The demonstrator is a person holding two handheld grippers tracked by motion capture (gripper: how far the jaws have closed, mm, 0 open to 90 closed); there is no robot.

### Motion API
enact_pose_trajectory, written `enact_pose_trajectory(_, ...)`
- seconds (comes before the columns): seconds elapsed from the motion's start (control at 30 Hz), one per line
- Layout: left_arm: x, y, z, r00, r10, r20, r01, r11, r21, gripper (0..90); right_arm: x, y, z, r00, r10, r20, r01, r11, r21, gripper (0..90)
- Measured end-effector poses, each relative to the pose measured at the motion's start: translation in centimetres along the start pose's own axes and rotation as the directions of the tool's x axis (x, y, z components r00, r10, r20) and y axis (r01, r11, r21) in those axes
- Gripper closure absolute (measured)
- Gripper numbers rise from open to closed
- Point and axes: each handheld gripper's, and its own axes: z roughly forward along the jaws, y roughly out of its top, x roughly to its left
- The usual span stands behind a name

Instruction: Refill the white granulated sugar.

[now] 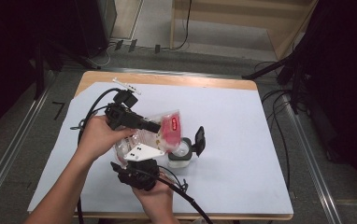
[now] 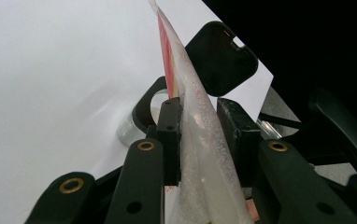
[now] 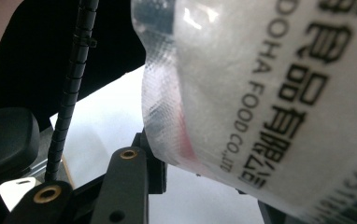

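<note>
High view: counter (image 1: 242, 140) under a white sheet, wooden rim showing at the far edge.

Item 1, clear plastic bag (image 1: 160, 133) with a red label, held above the middle of the counter, nearer its left side, tilted over the jar.

Item 2, small clear jar (image 1: 181, 156), standing just right of the bag; its black hinged lid (image 1: 198, 140) stands open.

Item 3, left gripper (image 1: 154, 126), fingers clamped on the bag's edge; left gripper view shows the film pinched between both pads.

Item 4, right gripper (image 1: 144, 156), below the bag toward the near edge; right gripper view shows printed film (image 3: 260, 93) across its fingers, clamped on the bag's lower part.
</note>
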Motion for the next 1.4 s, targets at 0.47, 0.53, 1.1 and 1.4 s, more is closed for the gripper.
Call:
enact_pose_trajectory(0.47,0.03,-0.01,-0.02,1.0,-0.003,-0.002,0.003,1.0,-0.003,72.3,0.01,0.06,0.08,1.0,-0.001,-0.003,0.001,1.0,0.0,64.3)
enact_pose_trajectory(0.53,0.07,0.01,-0.05,1.0,-0.004,-0.002,0.004,1.0,-0.001,72.3,0.01,0.11,0.07,1.0,-0.002,-0.006,0.002,1.0,0.002,64.2)
enact_pose_trajectory(1.1,0.12,0.01,-0.06,1.0,-0.005,-0.002,0.005,1.0,-0.001,72.3,-0.09,0.19,0.05,0.9999,-0.007,-0.01,0.007,0.9999,0.009,64.2)
enact_pose_trajectory(1.4,-0.01,0.0,-0.02,1.0,-0.006,-0.006,0.006,1.0,-0.007,72.4,0.01,0.11,0.08,1.0,0.004,-0.008,-0.004,1.0,-0.001,64.2)
